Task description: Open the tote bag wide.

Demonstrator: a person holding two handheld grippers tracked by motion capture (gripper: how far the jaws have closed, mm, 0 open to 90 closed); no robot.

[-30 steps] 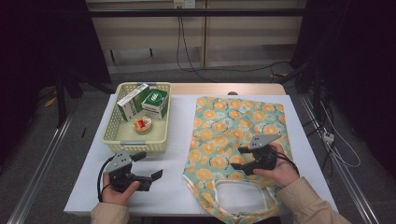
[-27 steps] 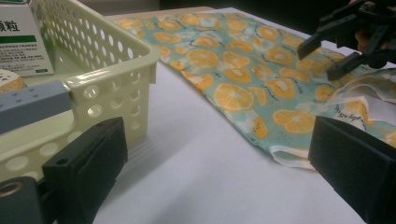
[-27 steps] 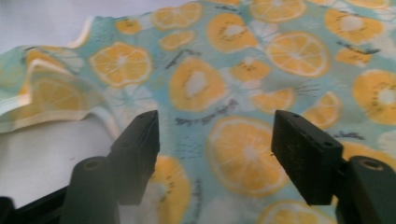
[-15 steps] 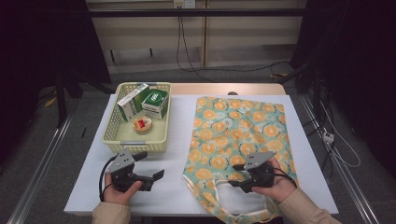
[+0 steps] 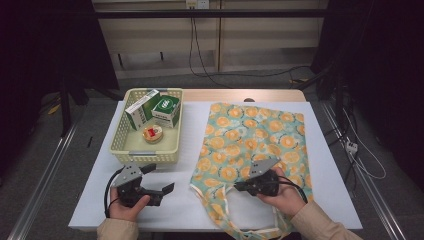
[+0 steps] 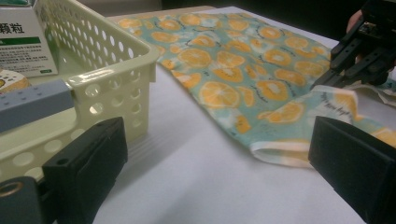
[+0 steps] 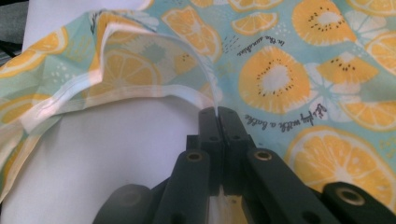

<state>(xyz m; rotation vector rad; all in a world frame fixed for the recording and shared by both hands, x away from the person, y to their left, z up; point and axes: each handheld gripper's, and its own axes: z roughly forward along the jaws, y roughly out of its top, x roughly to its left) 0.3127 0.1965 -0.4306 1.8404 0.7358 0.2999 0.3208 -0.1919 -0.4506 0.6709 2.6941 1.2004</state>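
Cloth bag (image 5: 255, 137), orange-slice print, lies flat on the right half of the desk (image 5: 190, 150), its open mouth toward the person. Right hand-held gripper (image 7: 217, 111): jaws have just been closing and now pinch the bag's upper rim, lifting the fabric slightly. Left hand-held gripper (image 5: 167, 188): jaws wide apart, holding nothing, resting on the desk left of the bag, just before the basket (image 5: 131, 150). Basket holds two boxes (image 5: 155, 109) and a small round tin (image 5: 152, 133).

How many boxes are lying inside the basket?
2: a white and green box at the basket's far left, a green box beside it, far right. More may be hidden.
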